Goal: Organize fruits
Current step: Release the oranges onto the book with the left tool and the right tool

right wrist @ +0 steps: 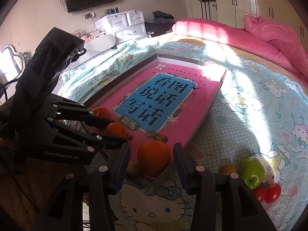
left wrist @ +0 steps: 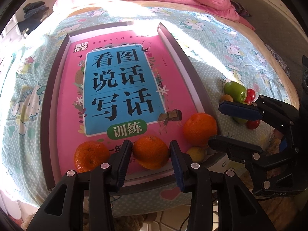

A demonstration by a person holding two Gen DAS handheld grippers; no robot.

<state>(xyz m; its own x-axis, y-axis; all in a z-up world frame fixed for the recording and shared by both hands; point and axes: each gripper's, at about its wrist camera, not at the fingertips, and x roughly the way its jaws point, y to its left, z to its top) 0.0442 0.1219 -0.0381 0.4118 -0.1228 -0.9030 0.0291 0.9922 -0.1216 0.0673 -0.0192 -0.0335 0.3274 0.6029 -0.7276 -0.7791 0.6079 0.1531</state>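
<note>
A shallow grey box (left wrist: 57, 96) lies on the bed with a pink book (left wrist: 119, 80) inside it. Three oranges rest along the book's near edge. My left gripper (left wrist: 150, 143) is open around the middle orange (left wrist: 151, 152), its pads a hair off the peel; another orange (left wrist: 90, 156) sits to its left. My right gripper (right wrist: 151, 146) is open, with clear gaps either side of the right orange (right wrist: 154, 158). A small yellow fruit (right wrist: 134, 168) lies beside that orange. On the bedspread to the right lie a green apple (right wrist: 251, 171), tomatoes (right wrist: 273, 192) and a small orange fruit (right wrist: 228, 169).
The bedspread (right wrist: 250, 105) is soft and rumpled. A pink quilt (right wrist: 240, 38) is bunched at the far side. The bed's near edge drops to a tiled floor (left wrist: 169, 219). White drawers (right wrist: 125, 25) stand beyond the bed.
</note>
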